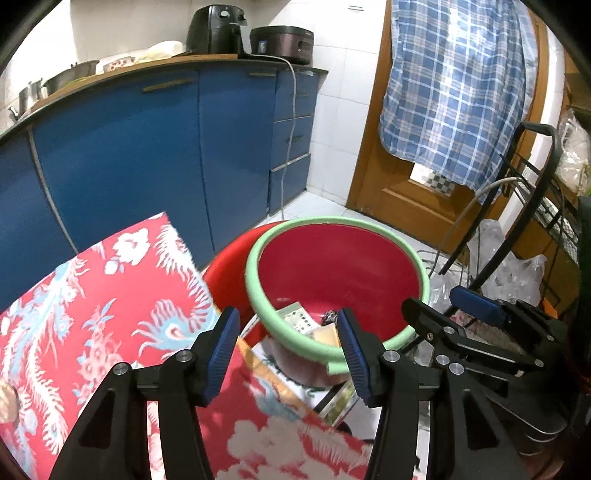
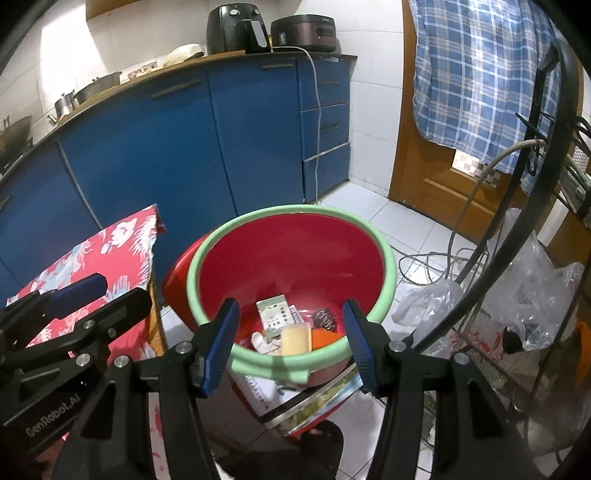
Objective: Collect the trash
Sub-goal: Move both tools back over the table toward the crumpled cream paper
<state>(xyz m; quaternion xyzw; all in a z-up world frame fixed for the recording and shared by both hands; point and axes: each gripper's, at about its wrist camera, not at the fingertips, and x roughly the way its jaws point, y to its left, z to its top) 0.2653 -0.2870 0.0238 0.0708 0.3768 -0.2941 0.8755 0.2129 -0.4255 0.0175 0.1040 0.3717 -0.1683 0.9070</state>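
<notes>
Both claws, left claw [image 1: 288,354] and right claw [image 2: 290,349], stand spread and empty above the red basin [image 2: 295,258], which holds the trash [image 2: 291,328]. Floral-clothed counter [image 1: 92,314] adjoins left; wire rack [image 2: 535,258] crowds right.

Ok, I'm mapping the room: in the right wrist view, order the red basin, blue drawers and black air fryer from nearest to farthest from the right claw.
1. Red basin, directly ahead of the right claw.
2. Blue drawers, behind the basin, against the wall.
3. Black air fryer, up on the counter, farthest.
</notes>
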